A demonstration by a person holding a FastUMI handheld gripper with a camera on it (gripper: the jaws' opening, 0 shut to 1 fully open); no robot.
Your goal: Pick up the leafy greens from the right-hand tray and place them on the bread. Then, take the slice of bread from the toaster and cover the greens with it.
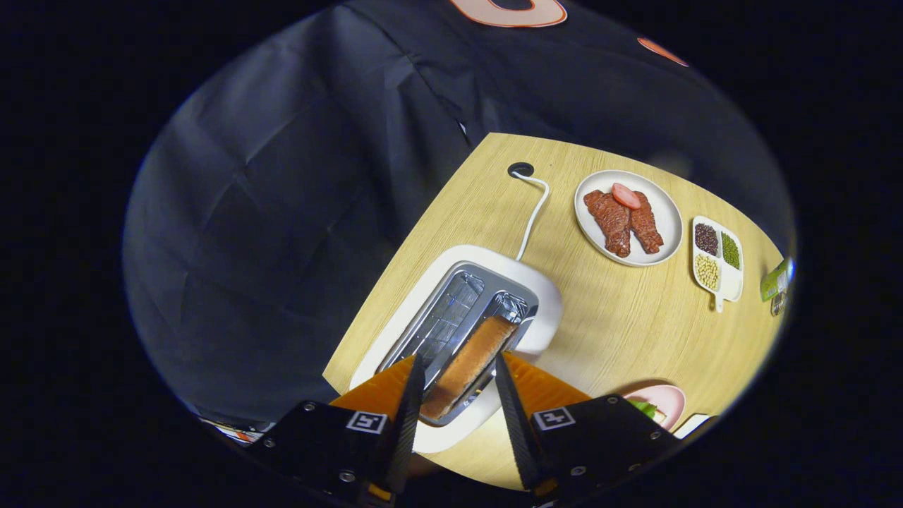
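Note:
A white two-slot toaster stands on the wooden table, seen from above. A browned bread slice sticks up out of its right-hand slot; the left-hand slot is bare metal. My gripper hangs over the toaster, open, with one finger on each side of the slice and a small gap on both sides. Beyond my right finger, a pink plate holds a bit of leafy greens, mostly hidden behind the gripper body.
A white cable runs from the toaster to a hole in the table. Farther back are a white plate with meat strips and a sausage slice, a divided dish of beans, and a green packet.

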